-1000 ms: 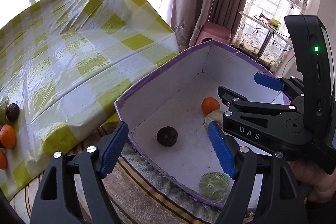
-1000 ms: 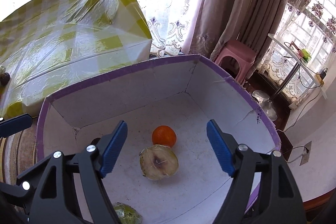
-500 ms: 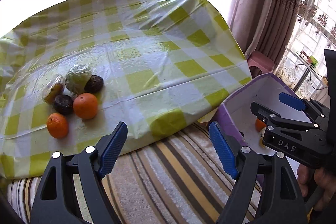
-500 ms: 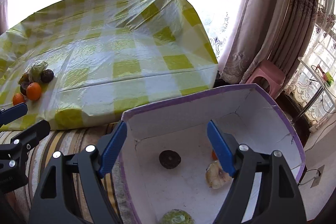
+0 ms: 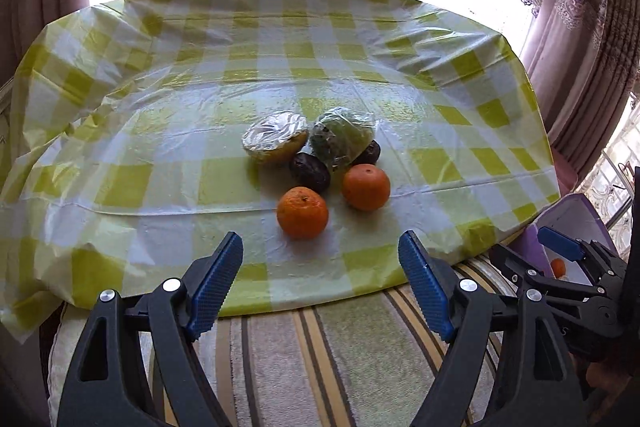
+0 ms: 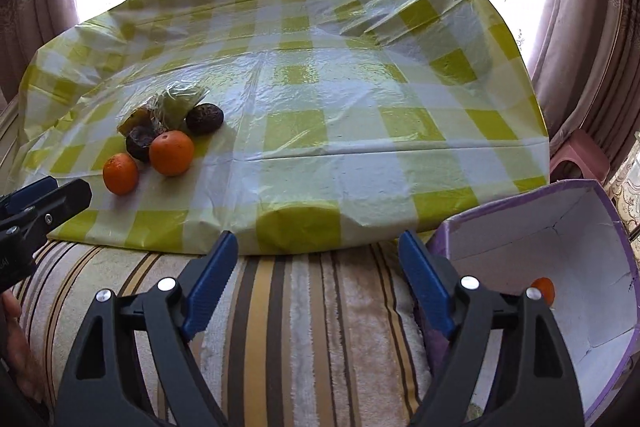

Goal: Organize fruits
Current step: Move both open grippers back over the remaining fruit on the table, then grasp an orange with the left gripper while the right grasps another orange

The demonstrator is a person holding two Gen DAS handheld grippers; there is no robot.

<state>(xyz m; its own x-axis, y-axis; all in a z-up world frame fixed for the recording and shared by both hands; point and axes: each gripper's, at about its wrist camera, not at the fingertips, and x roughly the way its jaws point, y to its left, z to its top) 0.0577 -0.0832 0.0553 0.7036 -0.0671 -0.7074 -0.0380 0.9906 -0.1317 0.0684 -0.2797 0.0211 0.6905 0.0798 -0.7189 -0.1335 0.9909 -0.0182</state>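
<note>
A pile of fruit lies on the yellow-checked tablecloth (image 5: 160,131): two oranges (image 5: 303,212) (image 5: 366,187), two dark round fruits (image 5: 310,166), a wrapped half fruit (image 5: 275,142) and a wrapped green fruit (image 5: 343,138). My left gripper (image 5: 320,291) is open and empty, just short of the near orange. My right gripper (image 6: 318,285) is open and empty over the striped cloth. It sits left of the purple-edged white box (image 6: 560,251), which holds an orange (image 6: 543,289). The pile shows at the left in the right wrist view (image 6: 160,143).
A striped cloth (image 6: 280,327) covers the surface in front of the table. Curtains (image 5: 592,27) hang right of the window. A pink stool (image 6: 580,159) stands behind the box. The right gripper (image 5: 560,287) shows at the right edge of the left wrist view.
Both grippers have swung left, away from the box. The left one now faces the fruit pile close up. The right one now faces the table edge.
</note>
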